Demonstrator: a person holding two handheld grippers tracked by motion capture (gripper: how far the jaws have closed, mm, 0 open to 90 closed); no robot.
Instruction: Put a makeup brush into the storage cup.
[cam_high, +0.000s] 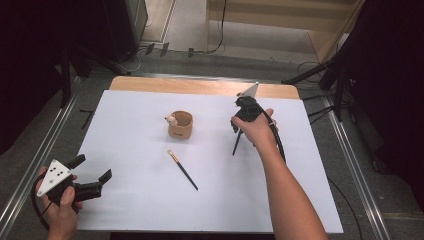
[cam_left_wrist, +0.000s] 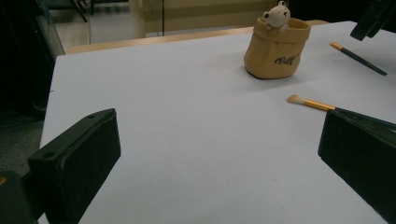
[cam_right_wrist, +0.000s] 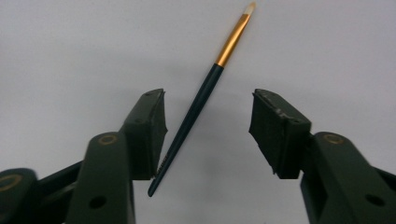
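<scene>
The work in hand is judged to be the picking up of a brush. In the right gripper view, one brush (cam_right_wrist: 196, 109) lies on the white worktop (cam_right_wrist: 70, 56) between the jaws of the right tool (cam_right_wrist: 208, 133), which stand half apart; no pad presses on it, though the left pad (cam_right_wrist: 152, 133) is just beside the handle. For a good grip, the tool should be centred over the dark handle, so that both pads meet it together. The closing should be slow, because a thin round handle may roll or tip away.

In the high view, the right tool (cam_high: 239, 131) is seen near the right side of the worktop, pointing down. A second brush (cam_high: 183, 170) lies well apart from it, in front of a small tan pot (cam_high: 181, 125) with a bear figure on its rim. The left tool (cam_high: 92, 176) is held near the left front corner, its jaws wide apart and holding nothing.

The left gripper view gives the pot (cam_left_wrist: 276, 49) from the side, with dark lettering that cannot be read in the high view.
</scene>
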